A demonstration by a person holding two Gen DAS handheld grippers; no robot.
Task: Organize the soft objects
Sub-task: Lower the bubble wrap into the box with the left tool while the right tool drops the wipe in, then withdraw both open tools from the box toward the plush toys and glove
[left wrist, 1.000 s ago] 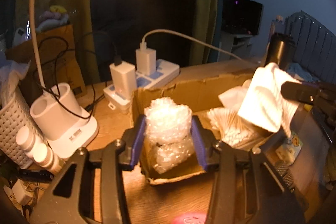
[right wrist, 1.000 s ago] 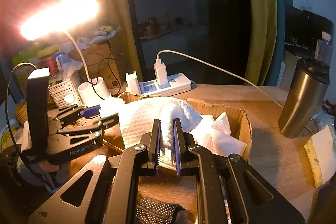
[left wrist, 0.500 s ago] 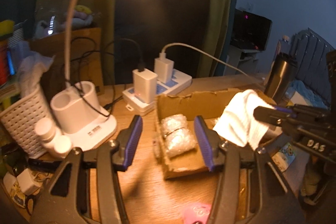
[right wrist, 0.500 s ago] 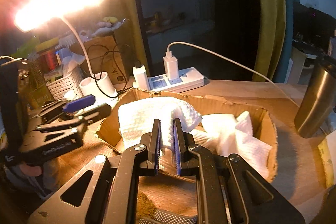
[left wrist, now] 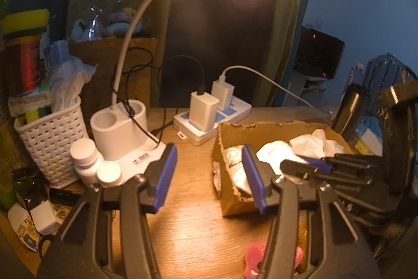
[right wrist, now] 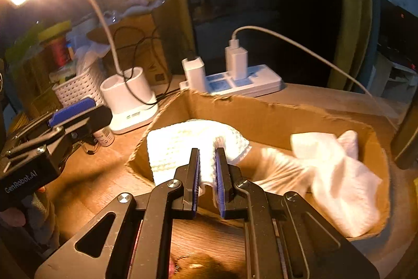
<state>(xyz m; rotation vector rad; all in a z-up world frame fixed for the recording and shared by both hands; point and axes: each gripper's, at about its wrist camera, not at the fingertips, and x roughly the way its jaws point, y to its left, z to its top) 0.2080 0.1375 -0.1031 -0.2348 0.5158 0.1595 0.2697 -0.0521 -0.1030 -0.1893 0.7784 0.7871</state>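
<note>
At the desk's left edge stand a white woven basket [left wrist: 49, 137] and a lamp base [left wrist: 122, 132], neither part of the sorting. The left gripper [left wrist: 209, 174] hangs over bare desk [left wrist: 193, 221] just left of the cardboard box [left wrist: 266, 127], its fingers [left wrist: 164, 174] apart with nothing between them, so that hand is free. Inside the box's left end lies a bubble-wrap bundle [left wrist: 233, 158], which I judge already put away. Toward the middle, the right gripper [right wrist: 207, 174] has its fingers clamped nearly together on a fold of the white waffle cloth [right wrist: 183, 143], which hangs over the box's near left part, low in the opening; whether it rests on the bottom cannot be told. Further right, crumpled white tissue [right wrist: 339, 174] fills the box's right end. By my reading the task is well along: several soft things are in the box, and this cloth needs only lowering and letting go. On the near edge of the desk a pink soft item [left wrist: 261, 258] is outside the box and probably comes next for the free hand.
</note>
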